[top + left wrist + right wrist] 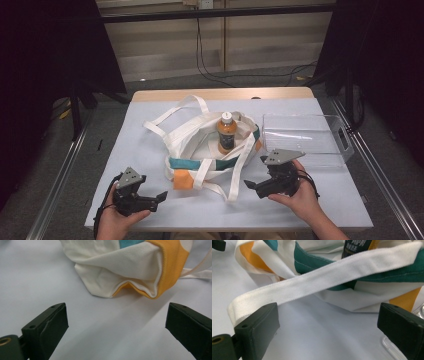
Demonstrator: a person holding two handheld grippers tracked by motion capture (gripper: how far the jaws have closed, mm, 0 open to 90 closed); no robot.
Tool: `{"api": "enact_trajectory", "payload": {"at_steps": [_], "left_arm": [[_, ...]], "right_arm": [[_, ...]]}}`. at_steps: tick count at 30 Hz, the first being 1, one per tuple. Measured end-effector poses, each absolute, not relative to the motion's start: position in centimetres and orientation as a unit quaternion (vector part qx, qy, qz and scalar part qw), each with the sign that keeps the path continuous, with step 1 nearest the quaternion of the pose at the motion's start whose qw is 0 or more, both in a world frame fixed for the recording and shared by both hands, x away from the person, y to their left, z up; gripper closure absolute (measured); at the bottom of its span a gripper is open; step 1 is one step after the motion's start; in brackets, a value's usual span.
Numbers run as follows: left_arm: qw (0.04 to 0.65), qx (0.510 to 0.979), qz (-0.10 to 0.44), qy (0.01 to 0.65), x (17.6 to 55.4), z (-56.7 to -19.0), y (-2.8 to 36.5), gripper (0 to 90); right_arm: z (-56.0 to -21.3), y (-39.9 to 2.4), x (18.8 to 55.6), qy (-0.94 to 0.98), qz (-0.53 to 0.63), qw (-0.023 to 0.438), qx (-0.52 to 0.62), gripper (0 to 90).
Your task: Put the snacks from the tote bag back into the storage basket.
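Observation:
A white tote bag (200, 145) with teal and orange patches lies open in the middle of the table, its straps spread out. An orange-filled bottle (226, 132) with a white cap stands upright inside it. My left gripper (161, 197) rests low at the front left, open, a short way from the bag's orange corner (170, 262). My right gripper (251, 186) sits at the front right, open, pointing at the bag; a white strap (317, 280) runs across just beyond its jaws, with the bag's teal band (312, 262) behind. Nothing is between either pair of jaws.
A clear plastic bin (305, 137) stands to the right of the bag, close beside my right gripper. The white tabletop (150, 105) ends in a wooden strip at the far edge. Cables run on the floor behind.

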State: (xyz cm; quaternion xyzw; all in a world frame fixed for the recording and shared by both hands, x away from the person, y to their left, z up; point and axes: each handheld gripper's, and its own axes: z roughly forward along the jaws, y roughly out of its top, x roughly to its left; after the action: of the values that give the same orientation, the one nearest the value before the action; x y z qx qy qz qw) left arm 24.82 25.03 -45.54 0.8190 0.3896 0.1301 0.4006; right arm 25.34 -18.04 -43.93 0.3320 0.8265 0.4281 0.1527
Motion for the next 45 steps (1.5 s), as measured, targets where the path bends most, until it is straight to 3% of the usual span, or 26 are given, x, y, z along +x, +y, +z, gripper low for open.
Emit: {"api": "enact_trajectory", "payload": {"at_steps": [21, 31, 45], "left_arm": [[0.383, 0.831, 0.127, 0.384, 24.3, -45.9, 25.1, 4.2], [0.38, 0.832, 0.127, 0.383, 24.6, -45.8, 25.1, 4.4], [0.378, 0.833, 0.127, 0.384, 24.9, -45.8, 25.2, 4.8]], "right_arm": [[-41.3, -16.5, 26.8, 0.817, 0.423, 0.167, 0.353, 7.5], [-39.3, -14.4, 29.2, 0.814, 0.415, 0.142, 0.381, 9.1], [-38.7, -13.5, 32.4, 0.806, 0.408, 0.163, 0.397, 10.1]]}}
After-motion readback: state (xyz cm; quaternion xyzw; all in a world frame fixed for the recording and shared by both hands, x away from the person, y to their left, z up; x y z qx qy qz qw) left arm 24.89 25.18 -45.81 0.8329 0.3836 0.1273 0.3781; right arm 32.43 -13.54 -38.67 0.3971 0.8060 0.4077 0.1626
